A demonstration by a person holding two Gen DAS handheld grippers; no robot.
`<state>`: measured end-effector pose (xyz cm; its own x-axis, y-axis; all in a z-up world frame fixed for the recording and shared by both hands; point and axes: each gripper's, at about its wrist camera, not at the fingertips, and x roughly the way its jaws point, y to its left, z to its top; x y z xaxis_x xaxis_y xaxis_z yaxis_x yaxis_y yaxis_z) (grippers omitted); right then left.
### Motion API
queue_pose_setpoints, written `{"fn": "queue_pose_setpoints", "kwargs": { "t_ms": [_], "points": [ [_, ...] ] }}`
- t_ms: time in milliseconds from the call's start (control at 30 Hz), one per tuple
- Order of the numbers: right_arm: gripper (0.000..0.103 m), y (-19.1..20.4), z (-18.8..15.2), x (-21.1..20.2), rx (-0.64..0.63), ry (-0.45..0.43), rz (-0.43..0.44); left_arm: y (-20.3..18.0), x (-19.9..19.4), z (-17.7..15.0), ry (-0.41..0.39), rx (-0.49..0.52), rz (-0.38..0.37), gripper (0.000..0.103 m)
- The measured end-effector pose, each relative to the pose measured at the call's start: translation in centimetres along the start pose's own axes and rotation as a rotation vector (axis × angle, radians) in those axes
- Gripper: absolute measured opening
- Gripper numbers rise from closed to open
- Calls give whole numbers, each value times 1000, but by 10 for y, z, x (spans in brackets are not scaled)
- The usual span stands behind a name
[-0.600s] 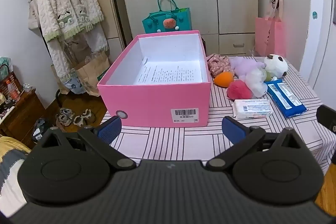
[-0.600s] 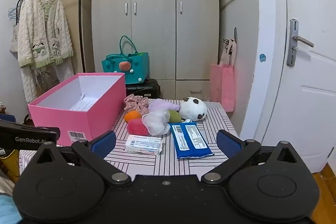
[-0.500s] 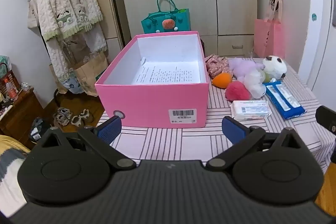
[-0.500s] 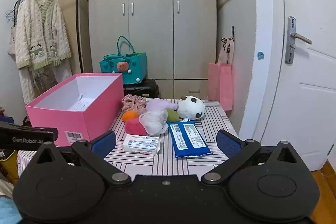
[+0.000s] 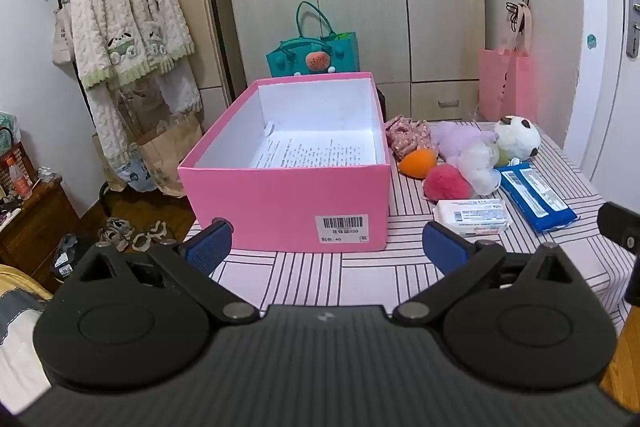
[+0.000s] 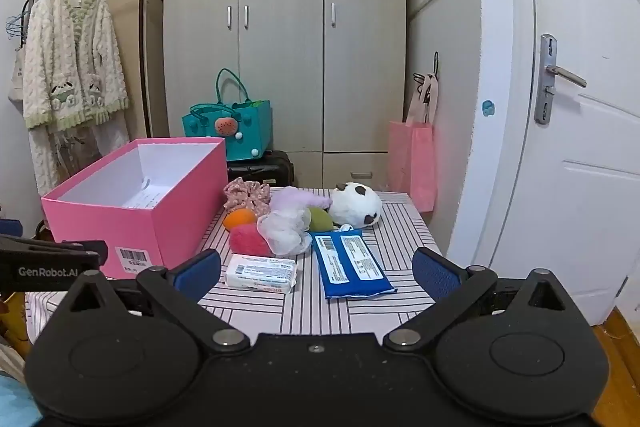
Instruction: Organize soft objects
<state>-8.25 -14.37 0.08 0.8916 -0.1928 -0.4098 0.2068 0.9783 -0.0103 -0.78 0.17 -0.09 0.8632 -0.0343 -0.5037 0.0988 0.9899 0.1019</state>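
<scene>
An open pink box stands on the striped table with only a printed sheet inside. To its right lie soft things: a floral scrunchie, an orange sponge, a pink puff, a white mesh puff, a purple plush, a green sponge and a panda plush. My left gripper is open and empty, in front of the box. My right gripper is open and empty, in front of the packs.
A white tissue pack and a blue wipes pack lie at the table's front right. A teal bag, a pink bag, a wardrobe, a door and a clothes rack surround the table.
Both grippers have drawn back and slightly up from the table; the box and soft things look a little farther away. Nothing on the table has moved.
</scene>
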Motion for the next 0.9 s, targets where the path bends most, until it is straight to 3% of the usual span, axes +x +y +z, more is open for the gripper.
{"fn": "queue_pose_setpoints", "kwargs": {
  "t_ms": [167,467,900],
  "points": [
    [103,-3,1,0,6,2,-6,2,0,-5,-32,-4,16,103],
    [103,-2,-3,0,14,9,-22,10,-2,-10,-70,-26,-21,103],
    [103,-2,-4,0,14,10,-28,9,-2,-14,-66,-18,-29,103]
  ]
}}
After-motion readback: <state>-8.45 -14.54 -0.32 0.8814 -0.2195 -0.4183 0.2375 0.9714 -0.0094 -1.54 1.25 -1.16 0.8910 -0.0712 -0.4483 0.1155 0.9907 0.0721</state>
